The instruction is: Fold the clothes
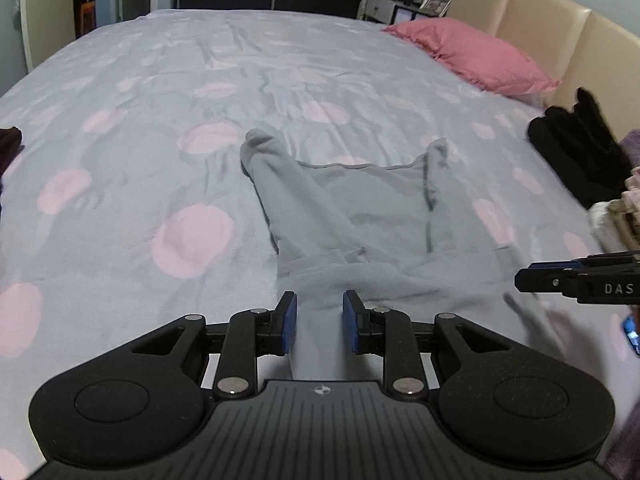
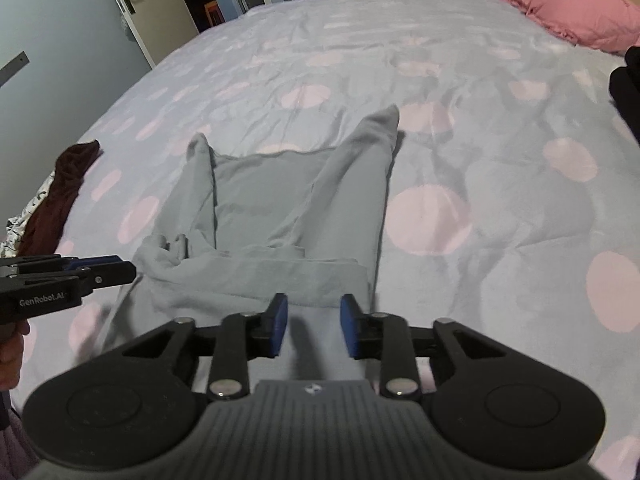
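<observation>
A grey long-sleeved garment (image 1: 360, 216) lies on the bed, both sleeves folded in over its body and its near part doubled over. It also shows in the right wrist view (image 2: 272, 208). My left gripper (image 1: 319, 322) is open, with grey cloth lying between its blue pads over the garment's near left part. My right gripper (image 2: 313, 326) is open over the near right part, cloth between its pads too. Each gripper shows side-on in the other's view, the right one (image 1: 576, 280) and the left one (image 2: 68, 276).
The bed (image 1: 168, 128) has a grey cover with pink spots. A pink pillow (image 1: 476, 54) lies by the cream headboard (image 1: 560, 28). Dark clothes (image 1: 580, 156) and stacked items lie at the right edge. A maroon garment (image 2: 66, 188) lies at the left edge.
</observation>
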Motion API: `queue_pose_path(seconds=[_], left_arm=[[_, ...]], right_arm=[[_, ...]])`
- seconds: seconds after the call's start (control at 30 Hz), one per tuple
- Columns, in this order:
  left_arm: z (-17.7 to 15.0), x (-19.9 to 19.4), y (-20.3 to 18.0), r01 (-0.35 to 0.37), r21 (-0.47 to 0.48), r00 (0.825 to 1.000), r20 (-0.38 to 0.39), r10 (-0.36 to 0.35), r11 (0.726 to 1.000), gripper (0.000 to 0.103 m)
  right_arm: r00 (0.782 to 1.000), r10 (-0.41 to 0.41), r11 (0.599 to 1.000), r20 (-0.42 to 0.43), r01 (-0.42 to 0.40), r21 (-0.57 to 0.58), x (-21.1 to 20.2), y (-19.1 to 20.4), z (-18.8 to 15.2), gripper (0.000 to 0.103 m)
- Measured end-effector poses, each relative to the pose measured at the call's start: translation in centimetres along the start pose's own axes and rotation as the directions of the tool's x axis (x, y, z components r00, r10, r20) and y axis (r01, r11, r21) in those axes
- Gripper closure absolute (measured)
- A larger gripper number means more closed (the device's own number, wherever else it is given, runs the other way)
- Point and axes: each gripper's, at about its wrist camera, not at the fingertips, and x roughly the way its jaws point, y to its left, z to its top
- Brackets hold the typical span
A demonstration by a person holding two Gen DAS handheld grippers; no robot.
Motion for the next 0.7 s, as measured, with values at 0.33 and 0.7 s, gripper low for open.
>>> queue_pose_path(seconds=[0.33,0.7], left_arm=[[-4.0,-3.4,1.0,0.079,-0.066,0.995,-0.047,-0.082,0.995,0.07],[-9.0,-4.8,0.7,0.147,-0.083,0.981,-0.111,-0.156,0.986,0.073]], right_arm=[[0.996,0.064,0.997,-0.064,-0.06,0.057,-3.8,-1.2,-4.4,0.07],[0.98,0.141,0.989,-0.141,-0.133,0.067,-5.5,-1.4,-9.2,0.078]])
